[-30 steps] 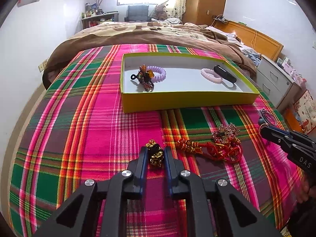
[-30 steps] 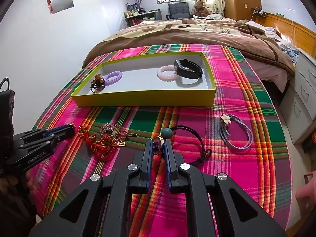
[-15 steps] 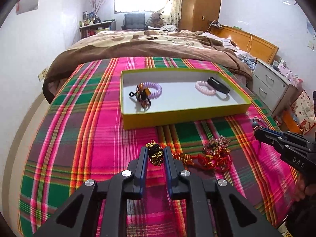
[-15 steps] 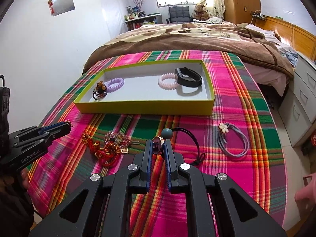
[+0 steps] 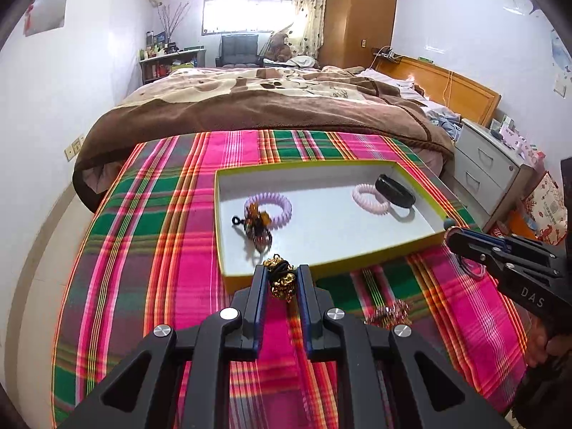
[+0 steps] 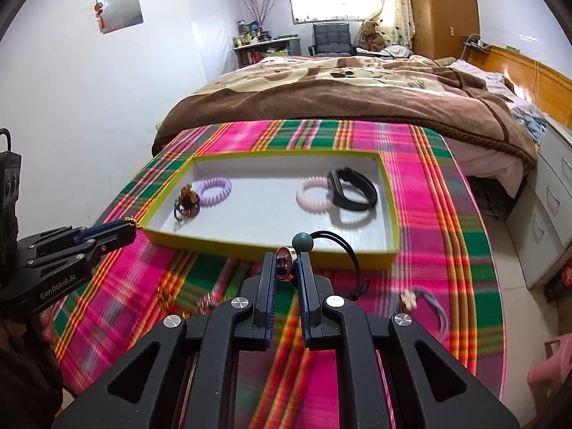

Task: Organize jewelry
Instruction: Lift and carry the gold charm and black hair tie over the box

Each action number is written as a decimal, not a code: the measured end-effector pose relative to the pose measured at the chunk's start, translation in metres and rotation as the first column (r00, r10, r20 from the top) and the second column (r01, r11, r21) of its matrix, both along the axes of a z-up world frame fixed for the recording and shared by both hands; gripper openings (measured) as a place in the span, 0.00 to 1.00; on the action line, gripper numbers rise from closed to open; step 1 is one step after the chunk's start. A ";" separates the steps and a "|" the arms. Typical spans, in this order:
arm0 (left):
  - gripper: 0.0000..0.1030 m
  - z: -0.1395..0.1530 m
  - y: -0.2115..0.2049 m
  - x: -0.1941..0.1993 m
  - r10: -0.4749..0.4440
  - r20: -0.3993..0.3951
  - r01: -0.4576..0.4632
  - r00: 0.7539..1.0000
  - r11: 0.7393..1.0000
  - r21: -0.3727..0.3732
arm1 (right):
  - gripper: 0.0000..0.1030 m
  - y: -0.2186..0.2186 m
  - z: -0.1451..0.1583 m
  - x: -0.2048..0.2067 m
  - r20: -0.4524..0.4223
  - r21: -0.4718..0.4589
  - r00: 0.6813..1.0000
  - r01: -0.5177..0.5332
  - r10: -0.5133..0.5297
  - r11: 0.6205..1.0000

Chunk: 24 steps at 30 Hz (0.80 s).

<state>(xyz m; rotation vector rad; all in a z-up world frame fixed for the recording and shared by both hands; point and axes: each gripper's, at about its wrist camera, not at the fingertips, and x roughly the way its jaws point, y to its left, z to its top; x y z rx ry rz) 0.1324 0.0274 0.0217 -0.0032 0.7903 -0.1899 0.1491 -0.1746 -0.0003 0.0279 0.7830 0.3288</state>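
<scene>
**Inspector:** State of both grips?

**Onlooker:** The left gripper (image 5: 281, 280) fingers are clamped on a gold charm (image 5: 282, 280) on a black band, just short of the tray (image 5: 321, 268). The right gripper (image 6: 286, 268) fingers pinch a disc charm (image 6: 284, 267); its black cord (image 6: 348, 254) hangs loose over the tray's near wall.

**Inspector:** Risks?

**Onlooker:** I judge the cord could snag that wall. Either small piece could slip and drop onto the plaid cloth (image 5: 161, 250), outside the tray.

Both grippers, the left gripper (image 5: 280, 279) and the right gripper (image 6: 286, 266), are showing black frames, blue finger pads and silver screws.
</scene>
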 end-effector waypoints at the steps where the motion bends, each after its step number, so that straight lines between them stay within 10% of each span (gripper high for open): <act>1: 0.16 0.001 -0.001 0.005 0.000 -0.002 0.000 1.000 1.000 0.002 | 0.11 0.002 0.001 0.004 0.001 0.001 1.000 -0.006 0.006 1.000; 24: 0.16 -0.021 -0.006 0.073 -0.021 -0.057 0.022 0.998 1.000 0.018 | 0.11 0.036 -0.031 0.079 -0.089 -0.026 0.995 -0.050 0.047 0.998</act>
